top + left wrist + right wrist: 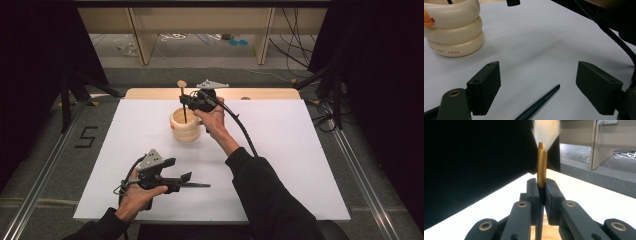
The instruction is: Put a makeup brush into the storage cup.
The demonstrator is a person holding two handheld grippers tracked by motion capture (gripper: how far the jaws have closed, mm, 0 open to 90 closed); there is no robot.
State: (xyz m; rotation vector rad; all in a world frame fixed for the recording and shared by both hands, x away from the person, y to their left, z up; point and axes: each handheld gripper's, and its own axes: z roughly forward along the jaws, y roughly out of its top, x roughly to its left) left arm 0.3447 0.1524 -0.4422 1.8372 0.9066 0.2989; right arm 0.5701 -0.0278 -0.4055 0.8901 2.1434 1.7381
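The work in hand looks like gathering brushes into the cream ringed cup (pixel 185 126) that stands toward the far middle of the white table (pixel 300 165), and it seems about half done. The right gripper (pixel 192 102) is clenched on a makeup brush (pixel 183 100), holding it upright over the cup; in the right gripper view the two black jaws pinch the gold collar just below the fan of pale bristles. In the high view the dark handle runs down from the jaws into the mouth of the cup, so the brush seems to be in or nearly in, though whether its lower end rests on the bottom cannot be told. It has not been let go, so that step is not finished. The left gripper (pixel 186 181) sits at the near left of the table with its jaws released and wide apart. Between them, flat on the table, lies a thin dark stick (pixel 540 103), perhaps a second brush handle or a pencil; the pads stand to either side of it without touching. What seems left: release the brush into the cup, then close the left jaws on the stick, lift it and carry it to the cup, which lies well apart from it.
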